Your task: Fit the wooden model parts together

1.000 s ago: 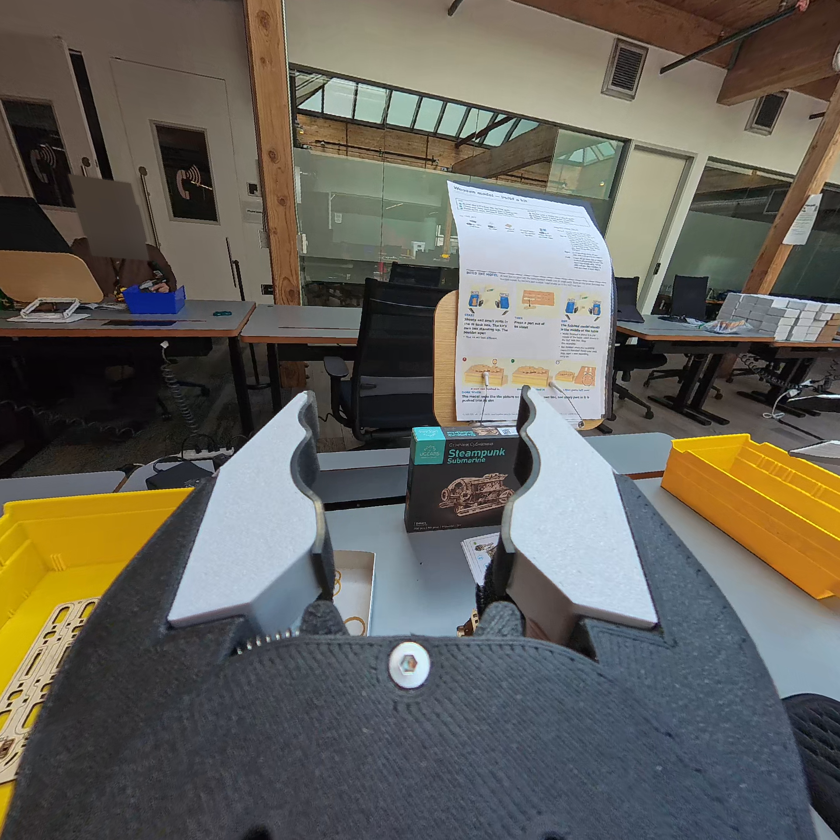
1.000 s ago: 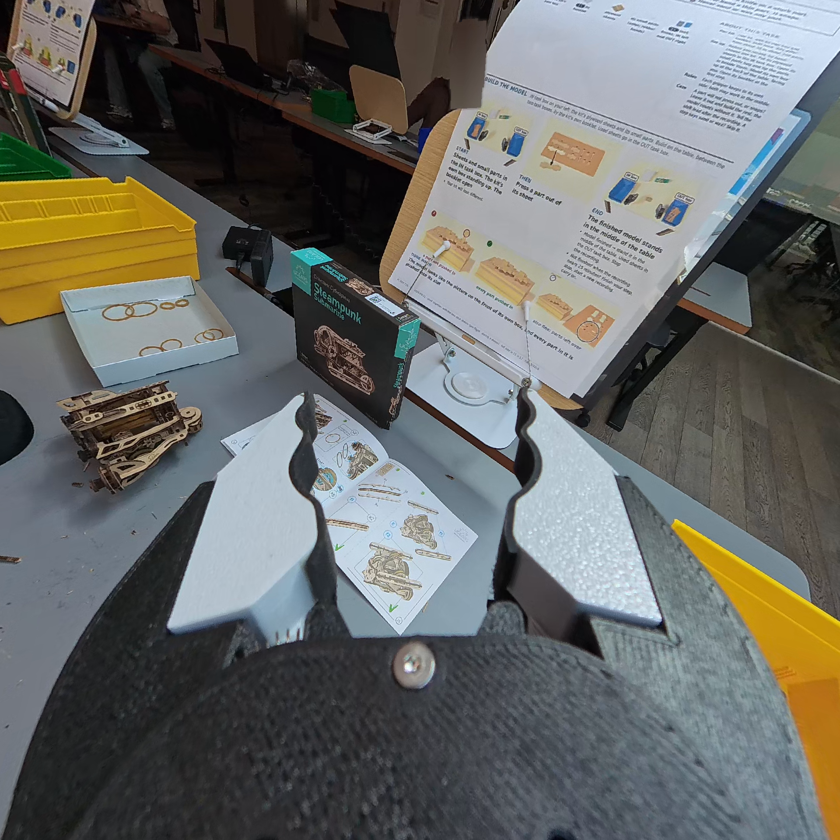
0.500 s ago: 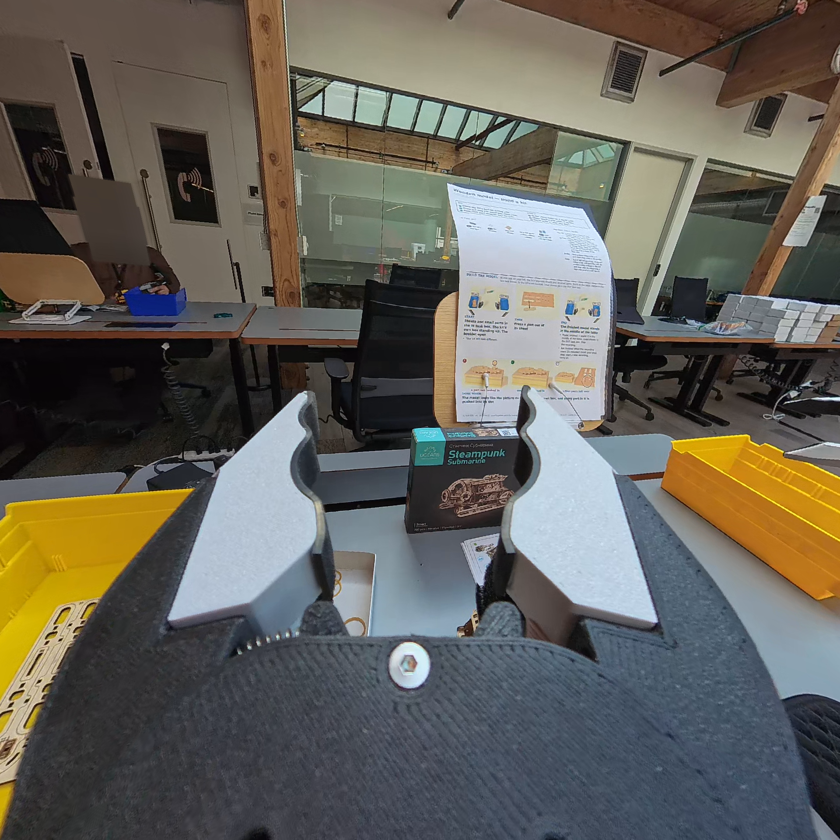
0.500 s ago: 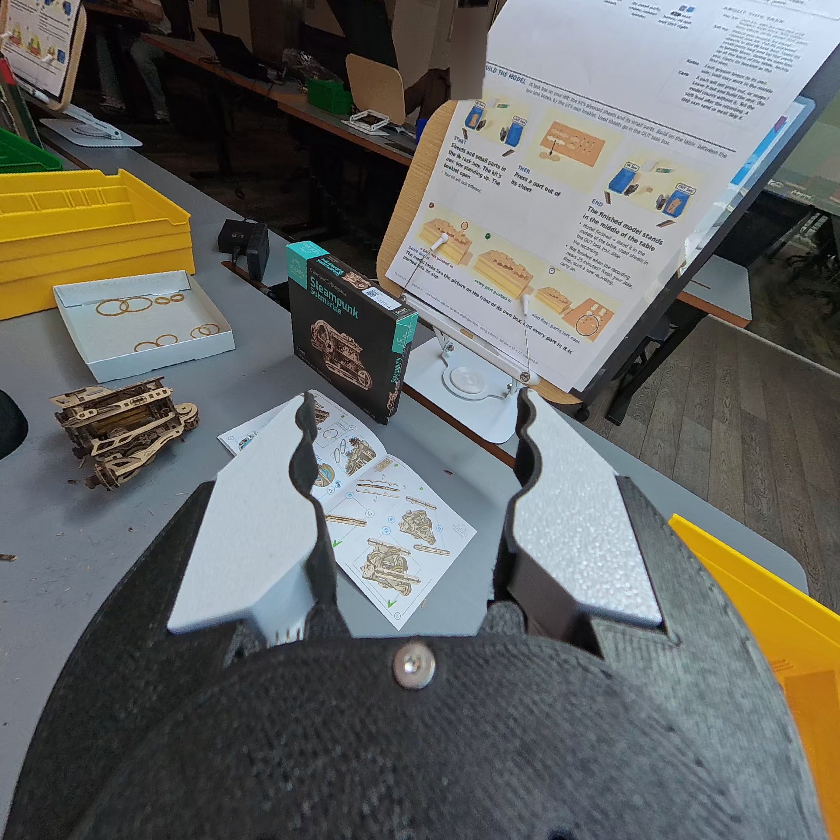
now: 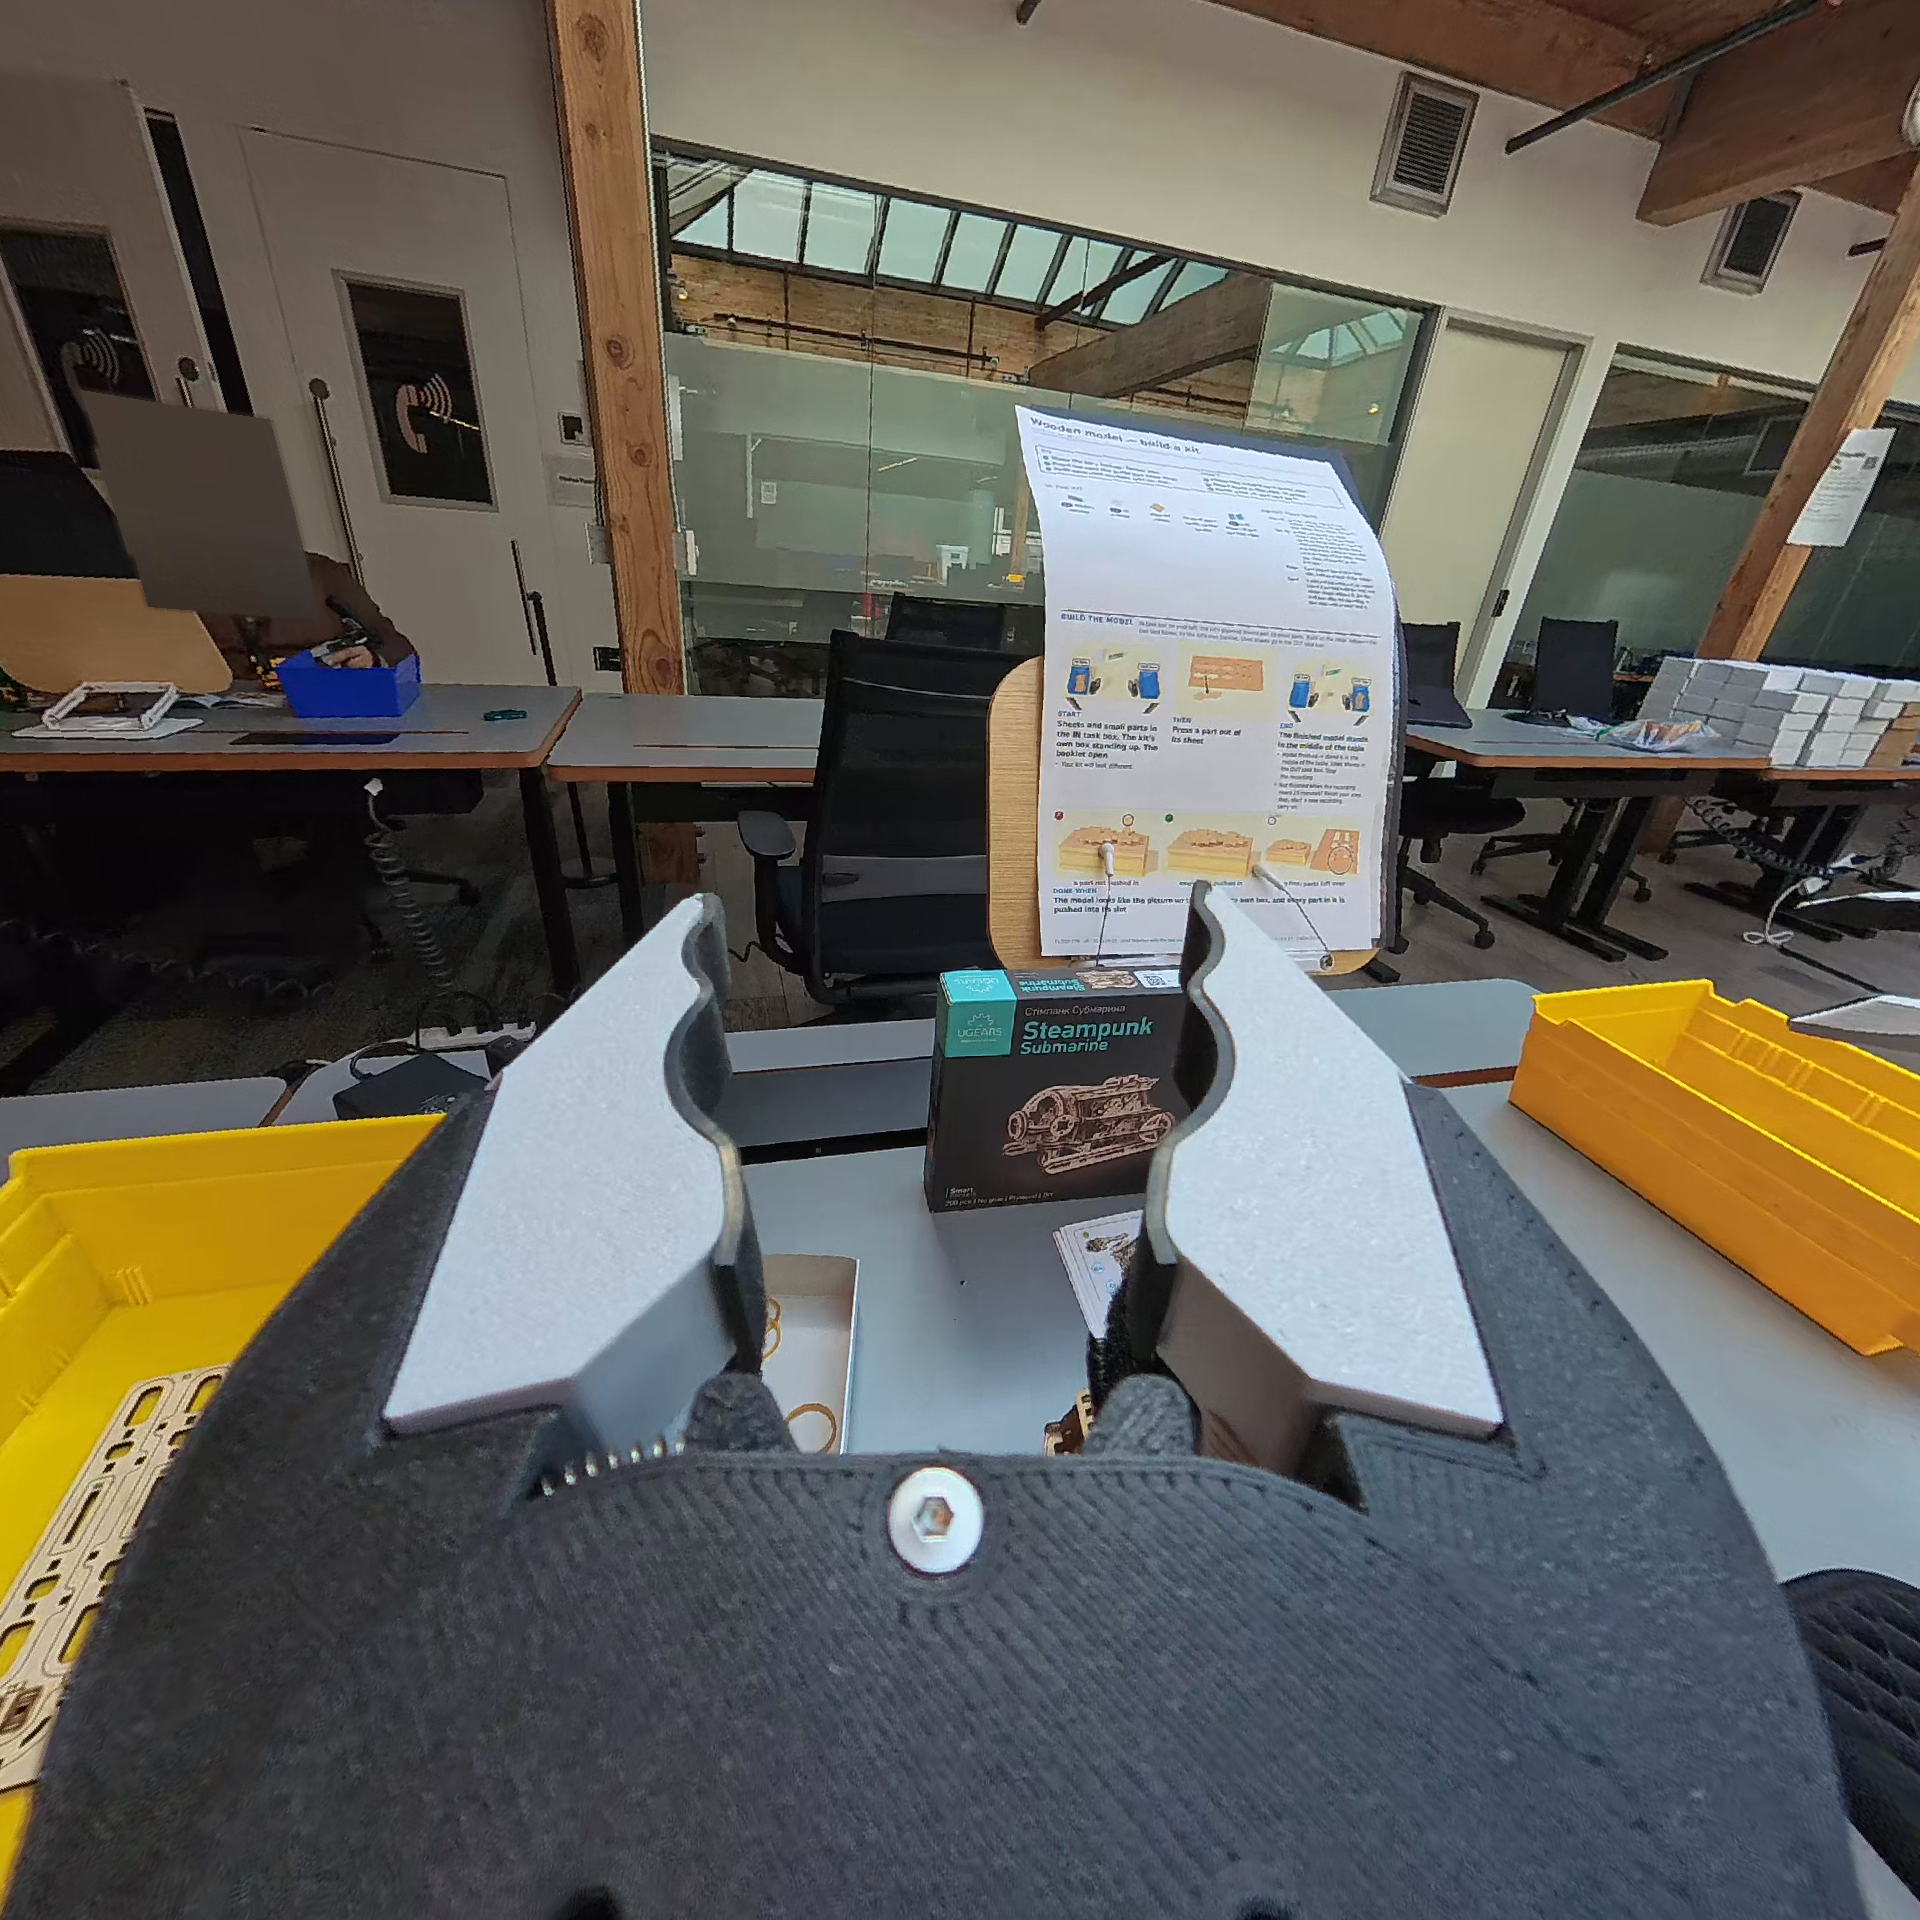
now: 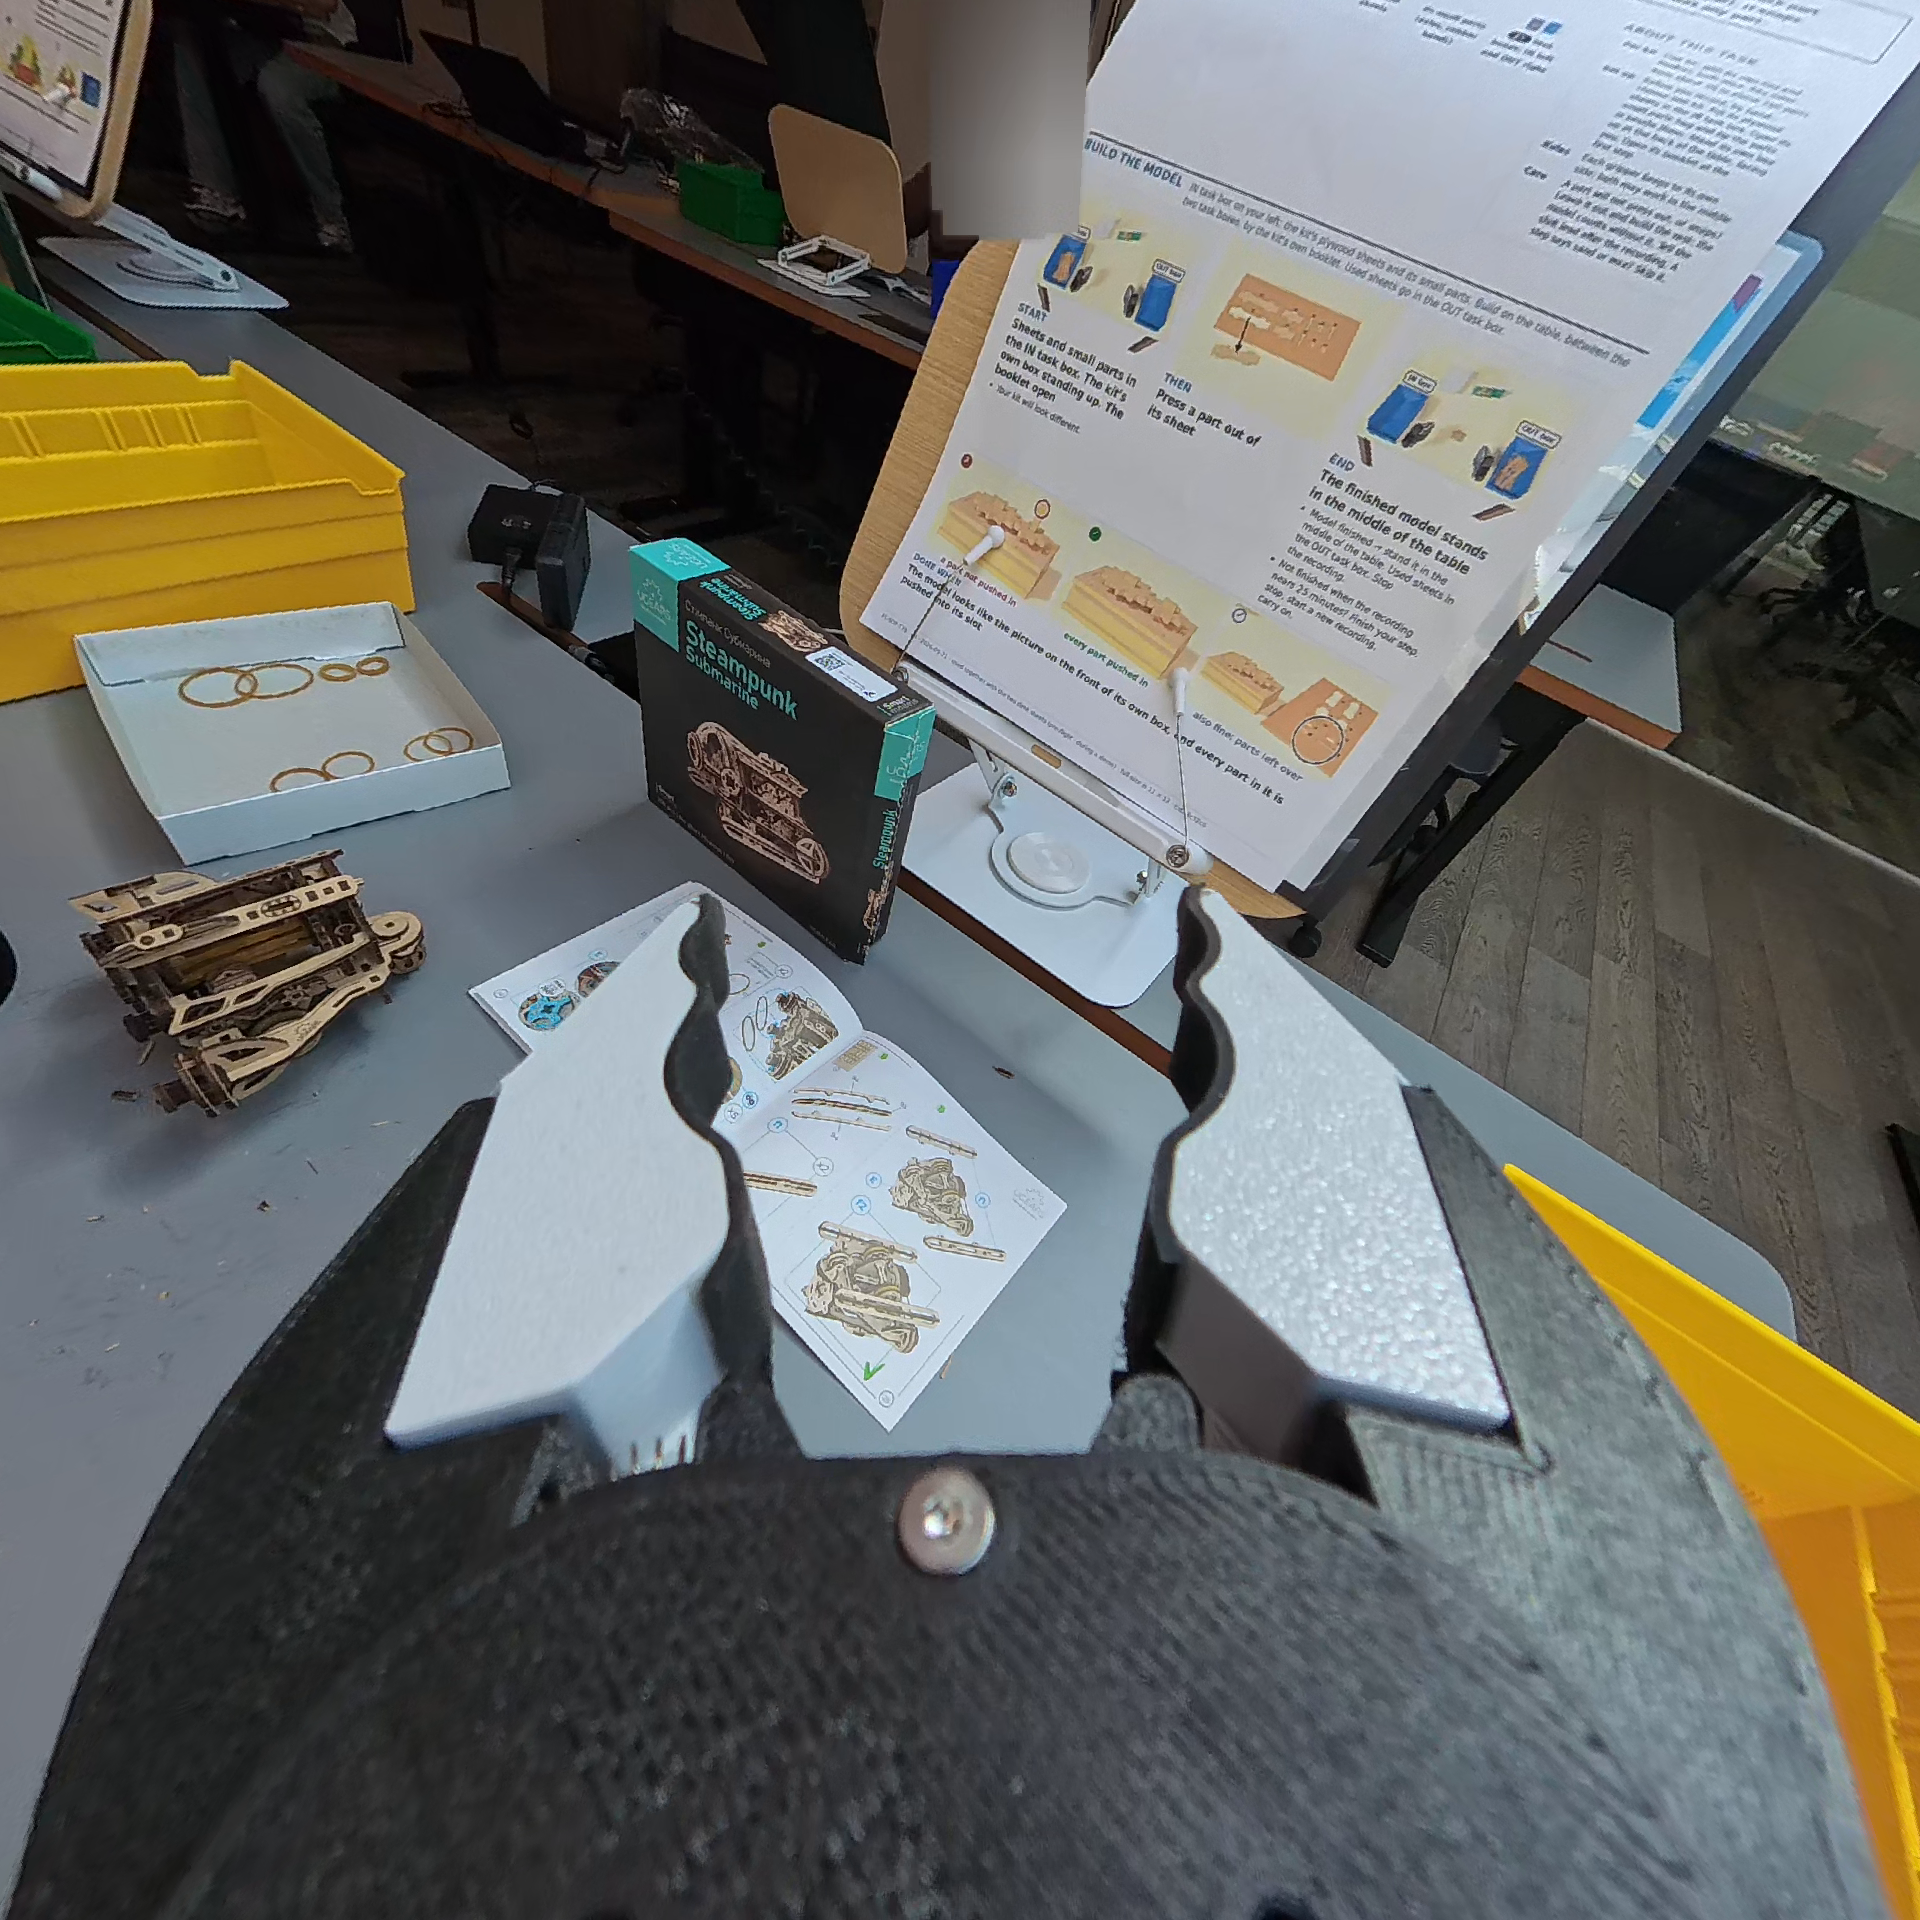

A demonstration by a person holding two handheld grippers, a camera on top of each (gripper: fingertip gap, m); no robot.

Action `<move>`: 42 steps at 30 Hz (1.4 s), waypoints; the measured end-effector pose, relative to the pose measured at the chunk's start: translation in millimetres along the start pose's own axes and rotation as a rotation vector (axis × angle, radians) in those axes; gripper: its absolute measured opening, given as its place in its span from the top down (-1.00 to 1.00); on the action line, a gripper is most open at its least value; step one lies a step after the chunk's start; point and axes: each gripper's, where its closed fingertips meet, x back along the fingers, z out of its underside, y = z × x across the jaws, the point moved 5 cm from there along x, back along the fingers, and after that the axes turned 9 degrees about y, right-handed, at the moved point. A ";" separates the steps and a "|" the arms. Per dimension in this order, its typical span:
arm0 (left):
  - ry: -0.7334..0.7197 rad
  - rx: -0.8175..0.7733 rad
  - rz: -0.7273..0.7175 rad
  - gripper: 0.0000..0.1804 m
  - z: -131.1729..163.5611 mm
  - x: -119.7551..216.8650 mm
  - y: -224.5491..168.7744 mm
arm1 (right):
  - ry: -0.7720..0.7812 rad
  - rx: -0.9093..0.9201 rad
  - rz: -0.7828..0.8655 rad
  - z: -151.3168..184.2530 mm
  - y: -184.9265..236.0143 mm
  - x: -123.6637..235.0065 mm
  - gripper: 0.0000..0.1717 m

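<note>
Grey table [image 6: 312, 1226], workshop setting, catalogued as seen from 2 wrist cameras.

- Left gripper [image 5: 951, 914]: jaws spread wide, nothing between the pads; held above the near edge of the table, pointed level toward the kit box.
- Right gripper [image 6: 945, 909]: jaws likewise spread wide, grasp bare; raised over the open booklet, tilted down toward the table.
- Wooden model [image 6: 244, 971]: partly assembled, pale laser-cut plywood, lay on the table left of the booklet, well apart from both grippers; only a sliver seen low between the left gripper's fingers [image 5: 582, 1195].
- Instruction booklet [image 6: 894, 1226]: lay open and flat, just in front of the kit box, partly hidden behind the right gripper's fingers [image 6: 603, 1195].
- Kit box [image 6: 774, 748]: black with teal corner, stood upright on its edge between booklet and document stand.
- White shallow tray [image 6: 457, 774]: held several tan rubber bands [image 6: 244, 686]; sat between the model and the left yellow bin.
- Yellow bin [image 5: 135, 1247], left side: held 1 plywood parts sheet [image 5: 73, 1507] with cut-outs.
- Yellow bin [image 5: 1714, 1132], right side: contents not discernible.
- Instruction sheet [image 6: 1299, 416]: printed page with pictures, propped on a wooden-backed stand [image 6: 1060, 862] at the far table edge.
- Black power adapter [image 6: 540, 540]: at the far edge, left of the kit box.
- Black office chair [image 5: 894, 821]: beyond the table.
- Person [image 5: 343, 623]: seated at a distant desk beside a blue bin [image 5: 348, 686].
</note>
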 end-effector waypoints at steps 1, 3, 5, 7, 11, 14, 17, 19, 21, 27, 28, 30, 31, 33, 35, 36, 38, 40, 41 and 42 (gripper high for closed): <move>0.003 0.000 0.000 0.04 0.4 -0.2 0.4 | 0.006 0.003 0.005 0.6 -0.3 -0.5 0.00; 0.005 0.000 0.007 0.05 0.6 -0.5 -0.3 | 0.013 0.015 0.011 1.1 -0.2 -1.0 0.02; 0.013 -0.007 0.026 0.05 1.2 -0.8 -3.2 | 0.003 0.034 0.015 -0.4 1.0 0.4 0.11; 0.035 -0.022 0.037 0.05 3.4 -1.9 -6.4 | -0.004 0.047 0.020 -1.7 2.2 1.9 0.14; 0.075 -0.046 0.022 0.04 7.7 -6.6 -8.0 | 0.013 0.064 0.030 0.1 2.3 1.1 0.14; 0.094 -0.054 0.018 0.04 10.0 -9.7 -8.5 | 0.025 0.080 0.040 1.7 1.8 -0.7 0.14; 0.102 -0.058 0.021 0.04 11.0 -11.2 -9.6 | 0.024 0.095 0.053 1.4 1.3 -0.8 0.14; 0.105 -0.062 0.022 0.04 11.2 -11.3 -10.2 | 0.021 0.094 0.054 1.1 0.9 -0.3 0.14; 0.109 -0.064 0.020 0.04 11.5 -11.2 -10.4 | 0.021 0.088 0.051 1.3 0.3 0.0 0.14; 0.106 -0.065 0.018 0.04 11.1 -9.9 -10.2 | 0.025 0.097 0.053 1.7 0.4 -0.6 0.16; 0.107 -0.065 0.018 0.04 11.2 -9.8 -10.1 | 0.025 0.100 0.055 1.8 0.7 -0.8 0.16; 0.109 -0.065 0.017 0.04 11.4 -10.0 -10.2 | 0.029 0.103 0.056 2.0 0.9 -1.2 0.16; 0.110 -0.066 0.017 0.04 11.5 -10.1 -10.3 | 0.030 0.102 0.058 2.1 0.6 -1.3 0.16; 0.112 -0.067 0.015 0.04 11.7 -10.3 -10.3 | 0.028 0.098 0.059 2.1 -0.1 -1.3 0.16; 0.113 -0.068 0.015 0.04 11.8 -10.2 -10.1 | 0.026 0.094 0.059 1.9 -0.5 -1.0 0.16; 0.113 -0.068 0.014 0.04 11.8 -10.1 -10.0 | 0.025 0.093 0.059 1.9 -0.7 -1.0 0.16; 0.112 -0.067 0.013 0.04 11.6 -9.9 -9.6 | 0.025 0.091 0.059 1.9 -0.9 -1.0 0.15; 0.111 -0.065 0.013 0.04 11.5 -9.6 -9.4 | 0.027 0.089 0.057 2.2 -0.7 -1.6 0.15; 0.111 -0.066 0.013 0.04 11.5 -9.5 -9.4 | 0.029 0.089 0.056 2.5 -0.5 -2.0 0.15; 0.111 -0.066 0.012 0.04 11.5 -9.4 -9.4 | 0.032 0.090 0.057 2.7 -0.6 -2.3 0.15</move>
